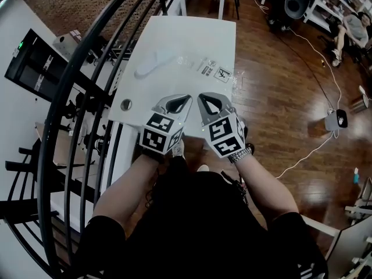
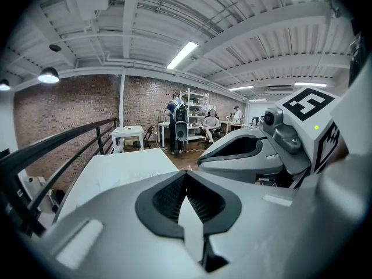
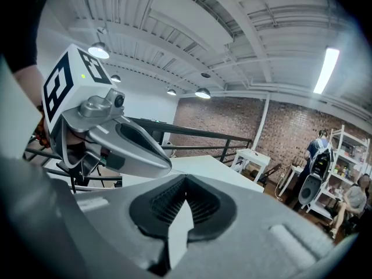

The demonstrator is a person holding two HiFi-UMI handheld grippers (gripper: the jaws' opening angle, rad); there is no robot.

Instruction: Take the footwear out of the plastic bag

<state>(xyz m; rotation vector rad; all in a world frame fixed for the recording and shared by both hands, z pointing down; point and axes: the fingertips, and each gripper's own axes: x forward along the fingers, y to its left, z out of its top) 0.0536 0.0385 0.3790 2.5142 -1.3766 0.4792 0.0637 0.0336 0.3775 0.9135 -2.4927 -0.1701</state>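
A white slipper (image 1: pixel 152 63) lies on the white table (image 1: pixel 192 34), at the left end of a clear plastic bag (image 1: pixel 204 68) with printed labels. How far the slipper sits inside the bag is too small to tell. Both grippers hover side by side over the table's near edge, well short of the bag. My left gripper (image 1: pixel 186 98) (image 2: pixel 186 174) is shut with nothing in it. Likewise shut and empty is my right gripper (image 1: pixel 200 96) (image 3: pixel 185 179). Each gripper view shows the other gripper close beside it and the table top (image 2: pixel 119 168) (image 3: pixel 212 167) beyond.
A black metal railing (image 1: pixel 87 92) curves along the table's left side. A round cable hole (image 1: pixel 126 104) sits near the table's front left corner. Wooden floor with white cables (image 1: pixel 314 150) lies to the right. People and shelves (image 2: pixel 195 112) stand far behind.
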